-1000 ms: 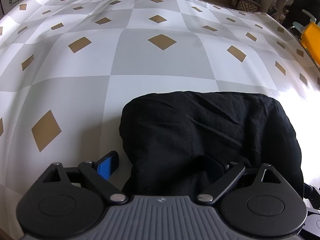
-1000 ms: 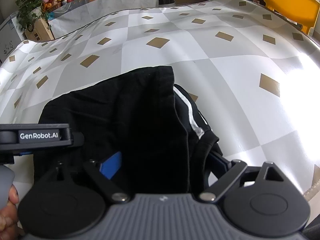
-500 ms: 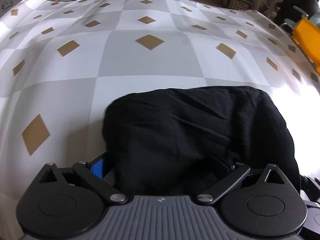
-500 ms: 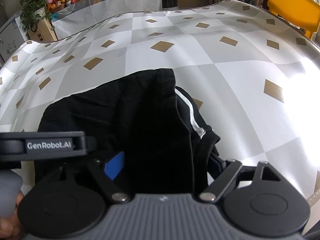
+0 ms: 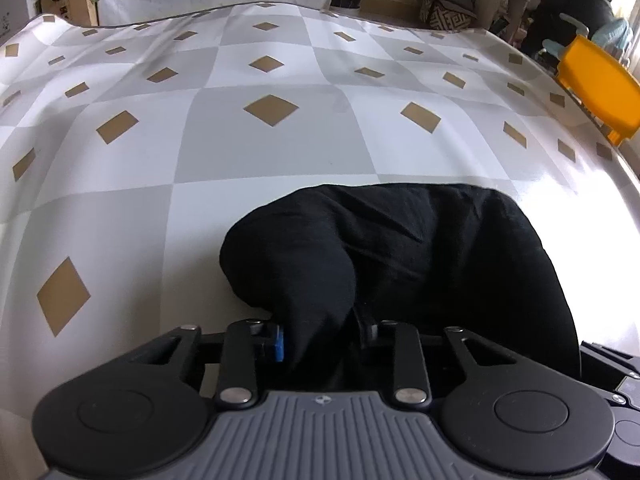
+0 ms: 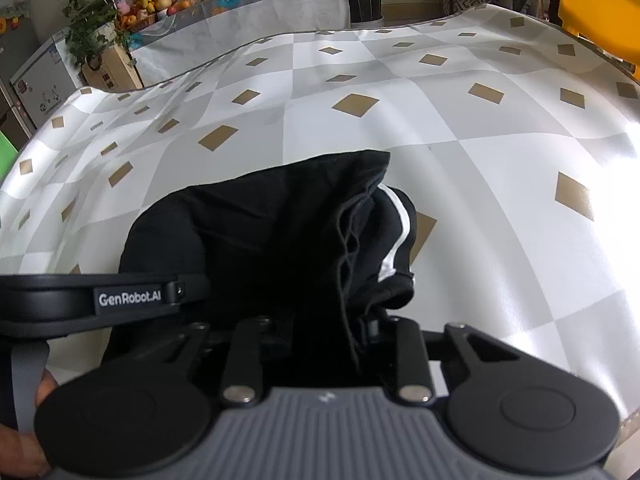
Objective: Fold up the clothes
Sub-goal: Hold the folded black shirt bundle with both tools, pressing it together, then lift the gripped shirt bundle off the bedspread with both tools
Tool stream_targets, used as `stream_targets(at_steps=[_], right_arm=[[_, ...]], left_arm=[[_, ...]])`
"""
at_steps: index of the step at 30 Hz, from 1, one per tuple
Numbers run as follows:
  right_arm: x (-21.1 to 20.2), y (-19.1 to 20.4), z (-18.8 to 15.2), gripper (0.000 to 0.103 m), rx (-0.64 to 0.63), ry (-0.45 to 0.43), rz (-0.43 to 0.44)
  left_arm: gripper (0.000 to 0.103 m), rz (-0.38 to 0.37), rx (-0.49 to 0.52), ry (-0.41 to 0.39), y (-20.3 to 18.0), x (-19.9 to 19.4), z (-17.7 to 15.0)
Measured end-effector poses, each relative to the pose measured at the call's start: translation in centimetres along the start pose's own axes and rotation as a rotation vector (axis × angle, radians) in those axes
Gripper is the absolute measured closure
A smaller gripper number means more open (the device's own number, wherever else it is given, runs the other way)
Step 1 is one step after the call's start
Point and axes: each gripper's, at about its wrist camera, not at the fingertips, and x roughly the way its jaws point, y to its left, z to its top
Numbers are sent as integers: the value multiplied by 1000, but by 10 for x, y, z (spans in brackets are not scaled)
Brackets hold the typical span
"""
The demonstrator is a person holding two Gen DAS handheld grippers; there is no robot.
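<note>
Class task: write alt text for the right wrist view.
The right gripper is closing on the near edge of a black garment with a white stripe, bunched on a checked tablecloth. The left gripper sits beside it.

Checkered tablecloth [image 6: 440, 128] w/ gold diamonds, yellow chair [image 5: 596, 84], potted plants [image 6: 92, 12], glare at right.

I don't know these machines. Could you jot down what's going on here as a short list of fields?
Surface: table under a grey-and-white checked cloth with tan diamonds
Garment: black garment, bunched, white stripe on one side
Left tool: shut on the garment's near edge
Right tool: closing, cloth between its fingers
Background: yellow chair, potted plants
</note>
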Motion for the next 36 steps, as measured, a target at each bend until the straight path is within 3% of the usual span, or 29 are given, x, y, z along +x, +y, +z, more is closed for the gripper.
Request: stream_targets(at_steps=[36], right_arm=[[-109,-11,52,84,-77,-253,105]], left_arm=[[77,29,14,-206,-39,-98,39]])
